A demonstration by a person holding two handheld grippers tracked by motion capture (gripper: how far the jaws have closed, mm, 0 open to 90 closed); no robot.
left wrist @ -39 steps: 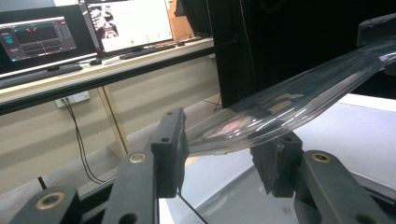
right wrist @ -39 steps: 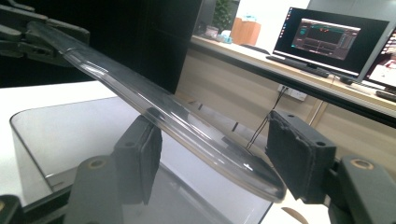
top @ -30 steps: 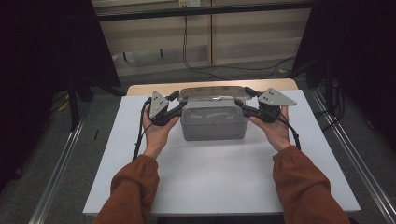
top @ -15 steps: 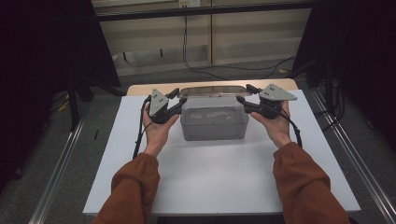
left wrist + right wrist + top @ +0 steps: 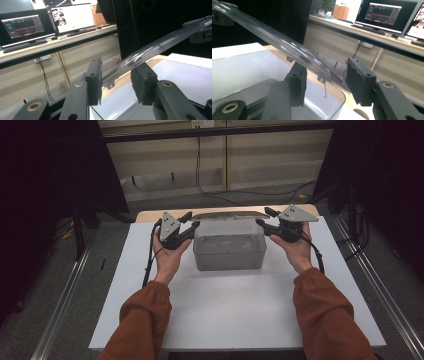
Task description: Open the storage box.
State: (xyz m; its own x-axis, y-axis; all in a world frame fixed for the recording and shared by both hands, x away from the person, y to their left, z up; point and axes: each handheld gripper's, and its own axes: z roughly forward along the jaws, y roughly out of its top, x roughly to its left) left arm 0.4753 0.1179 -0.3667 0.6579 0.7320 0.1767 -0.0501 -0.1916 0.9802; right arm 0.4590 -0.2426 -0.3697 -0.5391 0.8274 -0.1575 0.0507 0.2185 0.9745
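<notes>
My white table (image 5: 235, 310) runs out ahead of me, and the clear plastic box (image 5: 229, 251) stands on it toward the far edge, dead centre between my two hands. Above the box hangs its clear lid (image 5: 227, 214), a long, thin sheet lifted off the rim and tilted, which I carry by its two ends.

From the box's middle, my left gripper (image 5: 189, 225) sits at about ten o'clock and my right gripper (image 5: 265, 223) at about two o'clock, each just beside an upper corner of the box, with the lid stretched between them at twelve.

In the left gripper view the lid (image 5: 150, 48) comes down from two o'clock and its end drops into the gap between my two black jaws. The jaws stand partly open and have just been closing further, with the lid's edge between them. I cannot tell whether the pads press on it.

In the right gripper view the lid (image 5: 274, 40) comes in from ten o'clock and its end passes between the jaws, with the box's open rim (image 5: 338, 93) below at six. These jaws also stand partly open and have just been closing in on the lid's end; whether they pinch it I cannot tell
</notes>
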